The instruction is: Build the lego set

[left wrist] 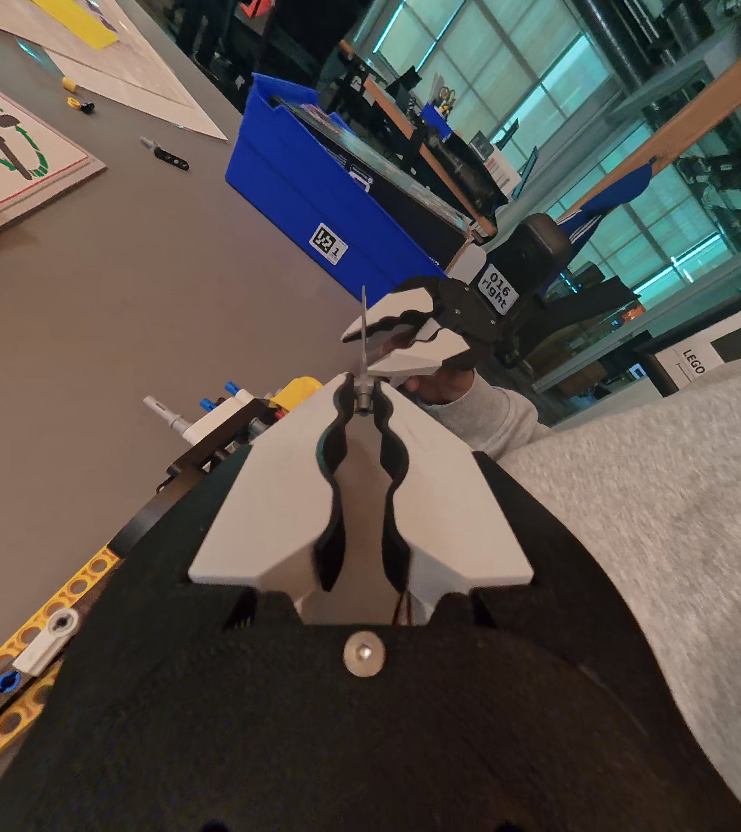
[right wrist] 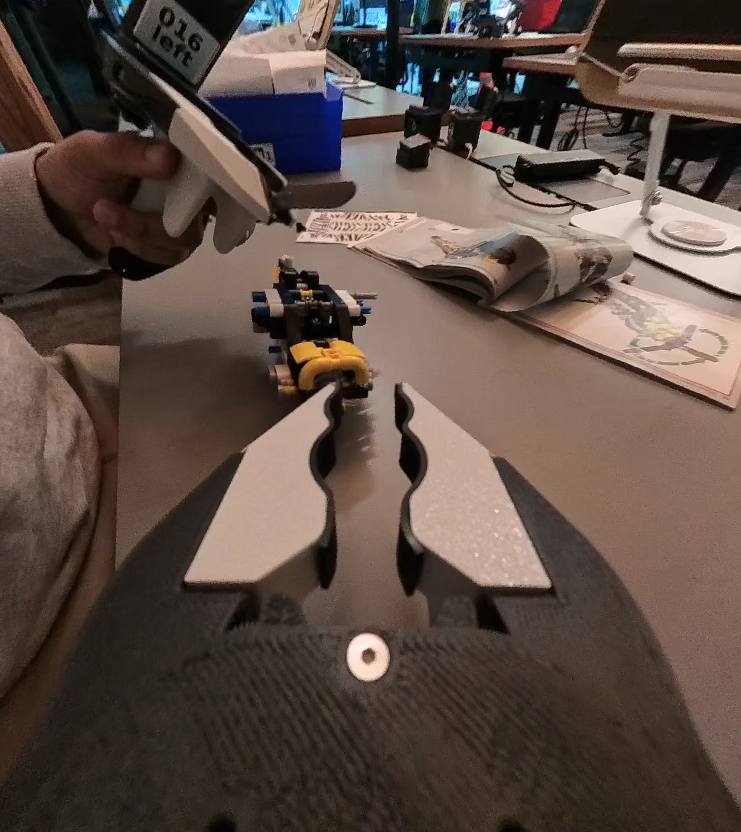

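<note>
My left gripper (left wrist: 361, 388) is shut on the hub end of a thin grey blade piece (left wrist: 363, 333) that sticks out past its tips. It holds the piece in the air above the table; in the right wrist view the left gripper (right wrist: 285, 218) is at upper left with the blade (right wrist: 321, 194) pointing right. The black, white, blue and yellow lego model (right wrist: 314, 328) stands on the grey table, and shows beside my left fingers (left wrist: 233, 418). My right gripper (right wrist: 368, 391) is open, its tips just short of the model's yellow end. It hovers right by the blade (left wrist: 359, 346).
A blue bin (left wrist: 314, 193) stands behind. An open instruction booklet (right wrist: 494, 265) and a printed sheet (right wrist: 675, 342) lie to the right, by a white stand base (right wrist: 697, 252). Loose small pieces (left wrist: 170, 155) lie farther off. A yellow holed beam (left wrist: 21, 639) lies near my left gripper.
</note>
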Demonstrator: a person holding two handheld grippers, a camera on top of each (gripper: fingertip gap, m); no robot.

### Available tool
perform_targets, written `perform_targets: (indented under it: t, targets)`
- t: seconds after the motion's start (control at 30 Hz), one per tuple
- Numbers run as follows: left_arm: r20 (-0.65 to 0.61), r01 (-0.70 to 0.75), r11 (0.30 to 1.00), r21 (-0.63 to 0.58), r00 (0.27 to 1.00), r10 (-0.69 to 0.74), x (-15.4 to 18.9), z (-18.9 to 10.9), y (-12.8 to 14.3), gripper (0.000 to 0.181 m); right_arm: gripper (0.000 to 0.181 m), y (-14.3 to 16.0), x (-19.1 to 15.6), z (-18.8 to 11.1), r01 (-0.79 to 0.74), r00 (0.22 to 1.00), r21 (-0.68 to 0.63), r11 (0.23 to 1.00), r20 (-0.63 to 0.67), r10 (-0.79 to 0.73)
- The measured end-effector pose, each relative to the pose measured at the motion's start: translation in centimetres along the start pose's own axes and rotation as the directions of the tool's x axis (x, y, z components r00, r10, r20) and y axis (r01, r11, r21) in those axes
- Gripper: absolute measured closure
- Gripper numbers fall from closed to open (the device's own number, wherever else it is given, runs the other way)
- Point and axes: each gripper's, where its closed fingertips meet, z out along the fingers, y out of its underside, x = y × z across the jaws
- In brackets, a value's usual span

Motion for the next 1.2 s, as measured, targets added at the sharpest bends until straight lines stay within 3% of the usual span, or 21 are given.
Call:
perform_targets:
  t: [0.03,0.3,0.47,0.7,0.97,1.07,1.2]
  targets:
    - [-0.005,-0.002,1.0,-0.003,1.0,0.002,0.1,0.1,0.0,0.176,0.161,-0.2,0.2,-0.2,-0.012,1.0,0.016,1.0,-0.005,0.012]
    - [-0.009,-0.07,0.997,-0.043,0.998,0.07,1.2,0.7,0.6,0.176,0.158,-2.1,1.1,-1.2,-0.171,0.985,0.163,0.972,0.005,0.173]
    - [-0.035,-0.092,0.993,-0.069,0.995,0.09,2.2,1.5,1.2,0.176,0.154,-5.4,-0.3,-1.3,-0.326,0.943,0.271,0.905,0.153,0.294]
    - [-0.088,-0.095,0.992,-0.089,0.992,0.087,3.3,2.7,1.9,0.176,0.153,-6.1,-2.7,-0.4,-0.352,0.923,0.224,0.909,0.243,0.298]
    - [-0.224,-0.022,0.996,-0.087,0.974,0.002,5.3,3.1,2.2,0.176,0.152,-7.9,-5.6,-0.9,-0.407,0.864,0.272,0.872,0.423,0.271]
    - [-0.453,0.107,0.985,-0.134,0.878,-0.157,8.4,2.2,2.2,0.176,0.154,-9.3,-8.0,-2.5,-0.346,0.845,0.339,0.875,0.517,0.134]
    - [-0.684,0.325,0.918,-0.228,0.617,-0.389,11.4,0.2,1.0,0.176,0.161,-10.2,-9.7,-3.6,-0.21,0.877,0.383,0.899,0.481,0.0]
